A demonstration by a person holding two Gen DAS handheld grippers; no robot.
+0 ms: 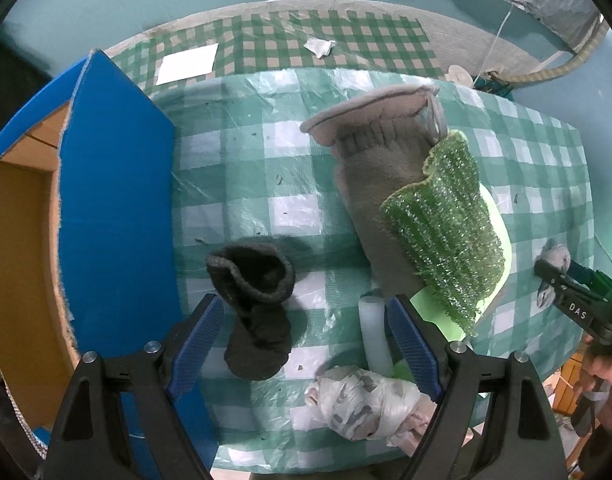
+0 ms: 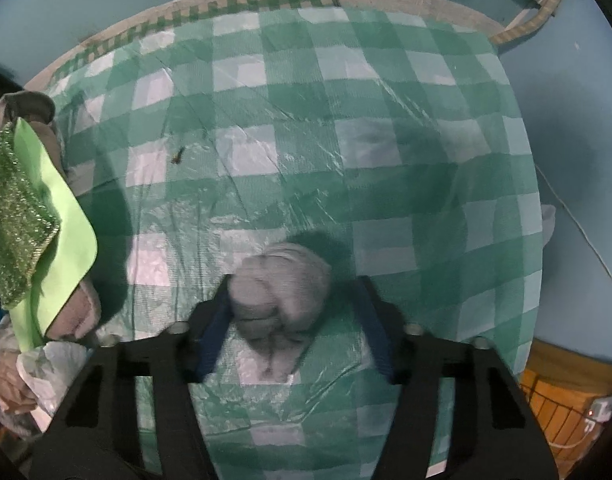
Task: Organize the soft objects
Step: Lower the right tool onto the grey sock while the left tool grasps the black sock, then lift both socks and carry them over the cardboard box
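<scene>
In the right wrist view a rolled grey sock (image 2: 282, 284) lies on the checked tablecloth between the blurred fingers of my right gripper (image 2: 295, 300). Its left pad touches the sock and a gap shows at the right pad. My left gripper (image 1: 304, 312) hangs open over a dark sock (image 1: 258, 308), a white cylinder (image 1: 373, 332) and a crumpled white plastic bag (image 1: 366, 400). A grey slipper (image 1: 378, 168) lies farther back with a glittery green sponge (image 1: 442, 232) on it. The right gripper (image 1: 550, 280) also shows at the right edge.
A blue box (image 1: 114, 200) with a brown cardboard inside stands open at the left of the table (image 1: 246, 184). A light green cloth (image 2: 66, 224) lies under the sponge. White paper (image 1: 186, 62) lies on the floor mat behind. The table edge drops off at the right.
</scene>
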